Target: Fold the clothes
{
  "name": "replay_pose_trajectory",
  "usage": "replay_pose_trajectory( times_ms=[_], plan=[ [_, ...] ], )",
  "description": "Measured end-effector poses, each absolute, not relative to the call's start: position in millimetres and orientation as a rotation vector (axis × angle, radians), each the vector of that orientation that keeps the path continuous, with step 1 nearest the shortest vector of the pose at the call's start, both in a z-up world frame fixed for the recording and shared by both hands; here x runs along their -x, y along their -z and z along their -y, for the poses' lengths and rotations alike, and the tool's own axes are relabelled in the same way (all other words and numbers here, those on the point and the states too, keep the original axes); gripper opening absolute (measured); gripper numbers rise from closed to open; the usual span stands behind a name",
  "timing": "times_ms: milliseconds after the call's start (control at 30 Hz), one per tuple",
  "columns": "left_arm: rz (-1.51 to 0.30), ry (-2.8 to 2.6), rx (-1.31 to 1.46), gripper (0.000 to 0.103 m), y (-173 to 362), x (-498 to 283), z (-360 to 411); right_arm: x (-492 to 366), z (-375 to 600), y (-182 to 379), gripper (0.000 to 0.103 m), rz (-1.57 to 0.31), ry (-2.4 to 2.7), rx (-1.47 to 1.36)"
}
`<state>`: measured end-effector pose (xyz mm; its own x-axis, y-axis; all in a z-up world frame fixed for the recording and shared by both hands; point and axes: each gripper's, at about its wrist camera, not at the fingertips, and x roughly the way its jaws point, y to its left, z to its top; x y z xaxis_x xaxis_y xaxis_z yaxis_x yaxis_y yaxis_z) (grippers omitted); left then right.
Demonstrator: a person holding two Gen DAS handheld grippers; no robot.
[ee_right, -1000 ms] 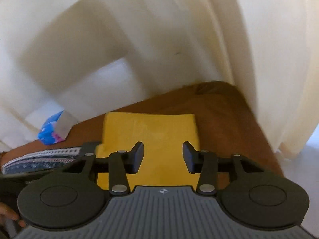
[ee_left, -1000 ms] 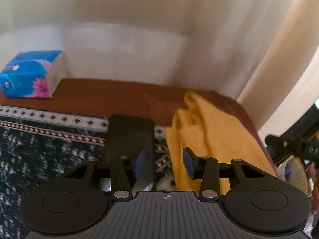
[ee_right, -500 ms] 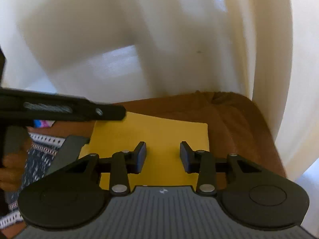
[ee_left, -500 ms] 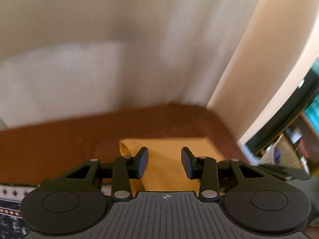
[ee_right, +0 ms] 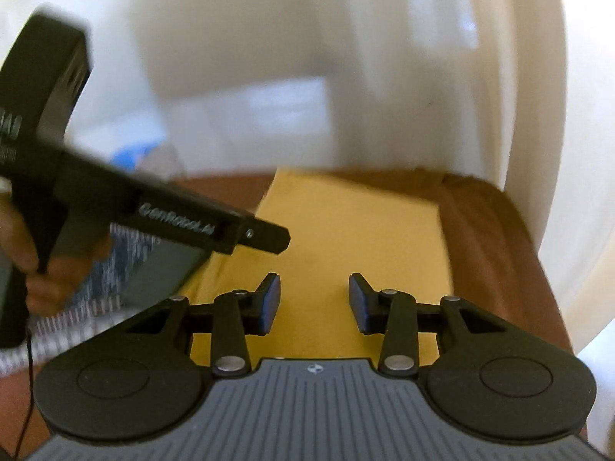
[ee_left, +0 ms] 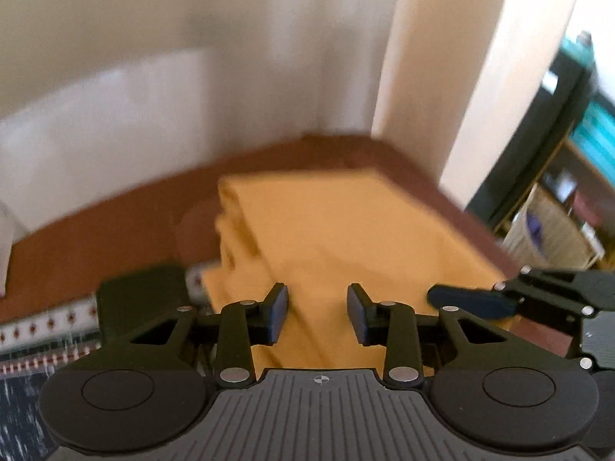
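Both your left gripper [ee_left: 317, 314] and right gripper [ee_right: 314, 303] hover with jaws apart, empty, over the folded mustard-yellow cloth [ee_right: 346, 238]; next, pinch its near edge.

Both claws point forward and downward, side by side. The left claw [ee_left: 317, 313] has its jaws partly apart with nothing pinched; they have just been closing a little. The right claw [ee_right: 314, 303] likewise stands partly apart, gripping nothing. A bare hand [ee_right: 36, 269] grips the left claw's handle.
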<state>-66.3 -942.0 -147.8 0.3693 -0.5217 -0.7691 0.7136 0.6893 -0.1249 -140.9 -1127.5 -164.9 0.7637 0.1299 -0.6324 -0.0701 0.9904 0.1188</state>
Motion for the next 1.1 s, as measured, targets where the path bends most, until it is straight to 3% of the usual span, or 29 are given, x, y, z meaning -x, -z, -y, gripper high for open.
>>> replay_pose_trajectory(
  times_ms=[300,500,633,967,1067,1100],
  plan=[
    [-0.820,0.757,-0.281,0.051,160.0,81.0,946.7,146.6,1124.0,187.5,0.045,-0.682,-0.096,-0.089],
    [-0.844,0.724,-0.265,0.056,141.6,95.3,942.0,142.1,1133.9,173.6,0.048,-0.733,-0.116,-0.147],
    [-0.840,0.703,-0.272,0.060,128.5,118.7,925.3,158.3,1143.2,153.4,0.056,-0.723,-0.098,-0.167],
    [-0.883,0.680,-0.242,0.059,102.1,193.5,894.5,223.2,1159.9,126.0,0.056,-0.784,-0.051,-0.197],
    [-0.896,0.675,-0.247,0.070,92.7,213.7,890.0,239.2,1159.3,121.3,0.062,-0.833,-0.044,-0.214],
    [-0.891,0.668,-0.246,0.081,88.8,218.0,888.8,244.0,1159.5,119.1,0.064,-0.848,-0.045,-0.221]
  ],
)
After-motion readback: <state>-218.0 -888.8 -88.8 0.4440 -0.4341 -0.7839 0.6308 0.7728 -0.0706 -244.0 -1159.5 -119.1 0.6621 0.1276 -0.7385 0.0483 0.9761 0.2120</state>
